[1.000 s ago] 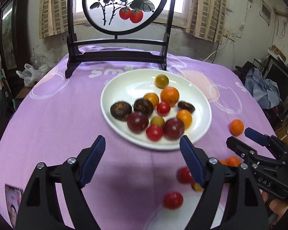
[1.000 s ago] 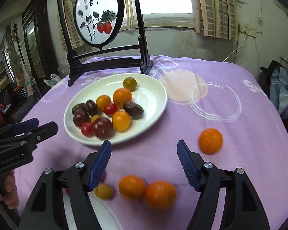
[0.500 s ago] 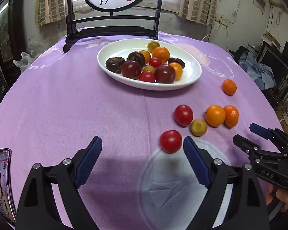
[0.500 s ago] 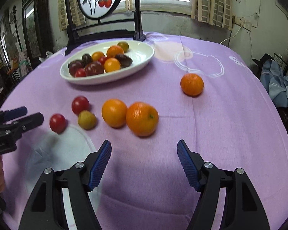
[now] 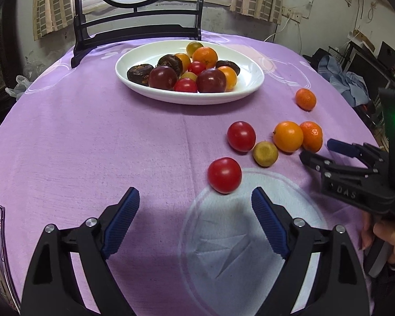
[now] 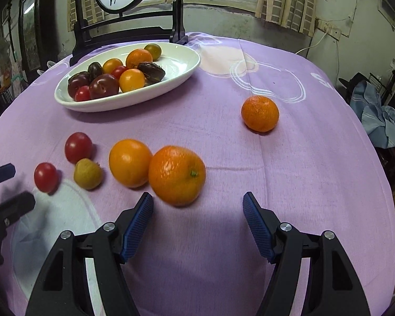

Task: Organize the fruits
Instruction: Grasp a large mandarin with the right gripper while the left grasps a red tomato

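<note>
The bench carries a purple cloth and, at its far side, a dark wooden screen. In front of the screen sits a white plate heaped with dark plums, oranges and tomatoes. Six fruits lie loose on the cloth, nearer than the plate. A big orange touches a smooth orange; a lone orange lies well apart, further back. A yellow fruit sits between two tomatoes, the far tomato and the near tomato.

The left gripper has its jaws apart and empty, the near tomato just ahead of its right finger. The right gripper has its jaws apart and empty, the big orange just ahead of its left finger. A hand holds the right gripper's grip.
</note>
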A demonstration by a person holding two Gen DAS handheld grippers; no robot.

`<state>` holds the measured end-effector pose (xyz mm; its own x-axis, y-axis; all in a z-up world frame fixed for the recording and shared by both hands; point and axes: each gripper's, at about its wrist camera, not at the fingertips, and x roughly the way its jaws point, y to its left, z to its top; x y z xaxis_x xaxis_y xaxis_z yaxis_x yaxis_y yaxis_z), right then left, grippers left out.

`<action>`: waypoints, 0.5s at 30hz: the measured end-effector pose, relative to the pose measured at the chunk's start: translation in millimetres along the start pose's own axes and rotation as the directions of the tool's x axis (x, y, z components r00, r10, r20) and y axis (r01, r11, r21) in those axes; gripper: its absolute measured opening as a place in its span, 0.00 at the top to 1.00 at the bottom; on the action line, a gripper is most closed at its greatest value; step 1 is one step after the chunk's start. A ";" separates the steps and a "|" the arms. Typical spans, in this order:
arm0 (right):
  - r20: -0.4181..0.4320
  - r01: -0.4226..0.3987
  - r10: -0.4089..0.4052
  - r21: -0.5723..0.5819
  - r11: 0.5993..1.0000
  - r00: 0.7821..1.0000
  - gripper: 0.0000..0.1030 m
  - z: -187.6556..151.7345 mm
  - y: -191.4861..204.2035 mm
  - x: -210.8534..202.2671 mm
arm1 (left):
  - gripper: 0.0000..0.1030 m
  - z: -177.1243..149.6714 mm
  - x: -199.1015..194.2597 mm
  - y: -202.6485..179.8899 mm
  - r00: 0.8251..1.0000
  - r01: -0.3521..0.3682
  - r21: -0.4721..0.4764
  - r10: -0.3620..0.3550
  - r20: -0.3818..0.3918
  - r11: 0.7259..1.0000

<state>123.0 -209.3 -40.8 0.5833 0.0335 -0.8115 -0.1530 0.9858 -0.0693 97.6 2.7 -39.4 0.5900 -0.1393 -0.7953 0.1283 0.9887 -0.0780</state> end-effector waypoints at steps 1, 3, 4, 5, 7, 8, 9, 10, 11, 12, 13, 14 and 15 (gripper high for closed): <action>0.000 0.001 -0.001 -0.003 1.000 1.000 0.30 2.3 0.5 1.5 | 0.17 0.0 1.1 0.0 1.000 -0.004 0.001 0.004 -0.004 1.000; -0.001 0.001 -0.001 -0.003 1.000 1.000 0.33 7.8 1.0 5.4 | 0.17 -0.2 2.0 1.2 1.000 -0.003 -0.002 0.003 -0.010 1.000; -0.002 -0.010 0.010 0.003 1.000 1.000 0.38 10.8 0.4 7.6 | 0.17 0.0 2.2 1.2 1.000 -0.001 -0.002 0.001 -0.011 1.000; -0.006 -0.035 0.035 0.011 0.999 0.999 0.53 13.2 -0.2 8.9 | 0.17 0.2 2.1 0.9 1.000 0.001 0.000 -0.001 -0.009 1.000; -0.003 -0.053 0.053 0.010 0.999 0.999 0.61 16.5 3.4 10.1 | 0.17 0.2 1.5 0.3 1.000 -0.003 0.008 0.003 -0.003 1.000; -0.003 -0.040 0.040 0.006 0.999 0.999 0.61 17.0 5.4 9.9 | 0.17 0.1 0.7 0.1 1.000 -0.004 0.012 0.004 -0.001 1.000; 0.002 -0.031 0.031 0.008 0.999 1.000 0.61 15.7 7.1 8.7 | 0.17 0.3 0.2 -0.2 1.000 -0.001 0.015 0.001 0.001 1.000; 0.002 -0.035 0.035 0.014 0.999 0.999 0.61 14.8 6.9 7.8 | 0.17 0.3 0.0 -0.3 1.000 0.001 0.016 -0.001 0.002 1.000; 0.001 -0.043 0.043 0.020 0.999 0.999 0.61 13.4 6.3 6.4 | 0.17 0.5 -0.1 -0.1 1.000 0.005 0.014 -0.005 0.002 1.000; -0.001 -0.054 0.054 0.025 0.998 0.999 0.61 11.5 5.1 4.2 | 0.17 0.5 0.2 -0.2 1.000 0.009 0.012 -0.009 0.001 1.000; 0.000 -0.062 0.062 0.034 0.998 0.998 0.61 9.5 3.3 1.8 | 0.17 0.6 1.0 0.0 1.000 0.012 0.010 -0.012 -0.002 1.000; 0.001 -0.066 0.066 0.044 0.997 0.998 0.61 6.8 1.4 -1.3 | 0.17 0.4 1.7 0.5 1.000 0.012 0.007 -0.012 -0.005 1.000; 0.001 -0.069 0.069 0.048 0.996 0.998 0.61 4.1 0.5 -4.1 | 0.17 0.3 2.6 1.1 1.000 0.011 0.003 -0.011 -0.007 1.000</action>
<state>123.8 -208.3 -35.2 0.5719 0.1017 -0.8140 -0.1543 0.9879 0.0150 99.5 3.4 -41.4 0.5830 -0.1496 -0.7986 0.1373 0.9869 -0.0847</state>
